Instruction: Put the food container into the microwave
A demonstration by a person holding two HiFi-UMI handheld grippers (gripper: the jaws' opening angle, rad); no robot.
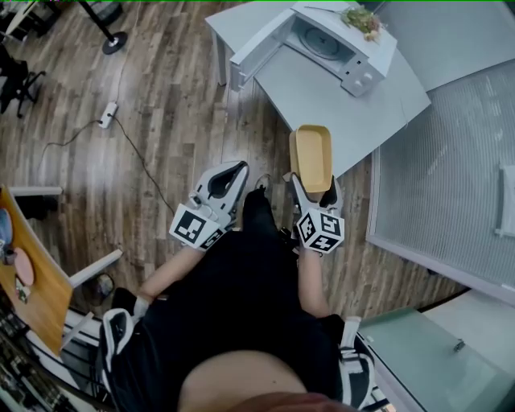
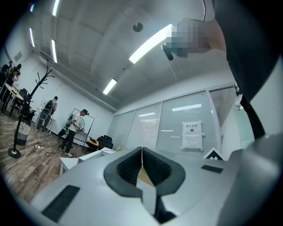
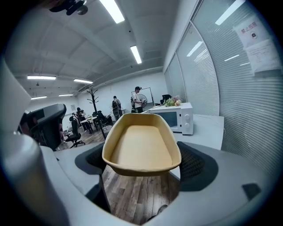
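Observation:
My right gripper (image 1: 312, 187) is shut on a tan, empty food container (image 1: 311, 155), held level near the front corner of the grey table (image 1: 338, 105). In the right gripper view the food container (image 3: 142, 147) sits between the pads, with the white microwave (image 3: 174, 116) beyond it. The microwave (image 1: 322, 40) stands at the table's far end with its door (image 1: 256, 50) swung open to the left. My left gripper (image 1: 228, 179) is shut and empty, out over the wooden floor left of the table; its closed pads (image 2: 142, 170) show in the left gripper view.
A bunch of greenery (image 1: 362, 21) lies on top of the microwave. A glass partition (image 1: 451, 161) runs along the right. A power strip and cable (image 1: 107, 115) lie on the floor at left. An orange table (image 1: 28, 282) stands at the left edge. People stand far off.

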